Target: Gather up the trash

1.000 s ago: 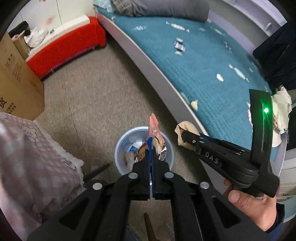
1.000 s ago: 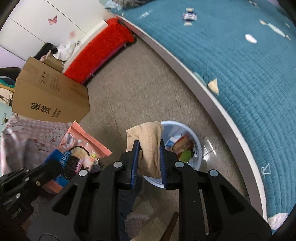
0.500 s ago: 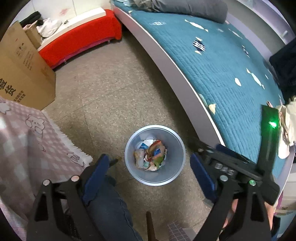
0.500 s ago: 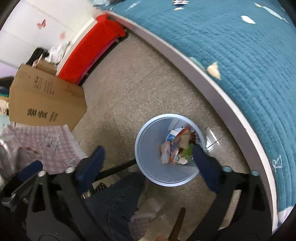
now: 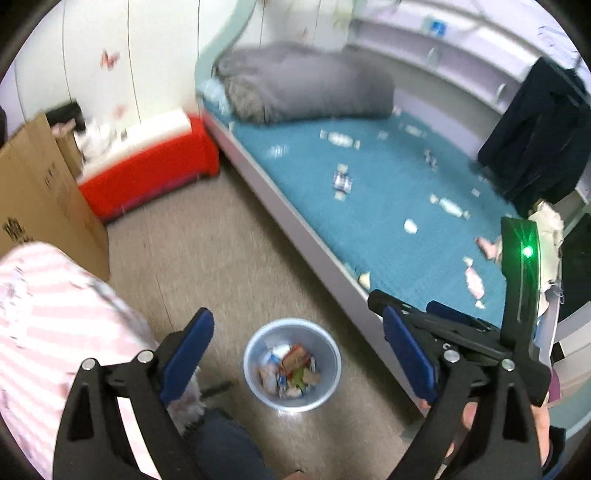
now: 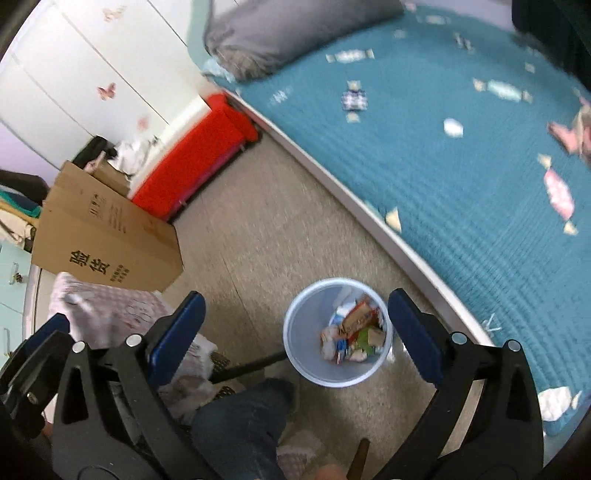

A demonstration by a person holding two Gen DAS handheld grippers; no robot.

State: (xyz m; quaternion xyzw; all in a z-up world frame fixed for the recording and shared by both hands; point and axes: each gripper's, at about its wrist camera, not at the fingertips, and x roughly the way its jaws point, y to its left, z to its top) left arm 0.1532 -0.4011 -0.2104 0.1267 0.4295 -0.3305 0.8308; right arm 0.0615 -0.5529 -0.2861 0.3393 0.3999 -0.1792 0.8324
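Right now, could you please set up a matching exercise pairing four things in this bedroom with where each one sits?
Things:
1. waste bin
2. grey bedding roll
3. cardboard box
4. dark jacket

Places:
A. hanging beyond the bed's far side
B. on the floor beside the bed frame
C. at the head of the blue bed
D. next to the red bench

Pairs: 1-B, 2-C, 3-D, 4-A

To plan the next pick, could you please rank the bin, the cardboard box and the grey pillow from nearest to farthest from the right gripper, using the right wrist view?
1. Bin, on the floor between the open right gripper's fingers.
2. Cardboard box, on the left.
3. Grey pillow, top, on the bed.
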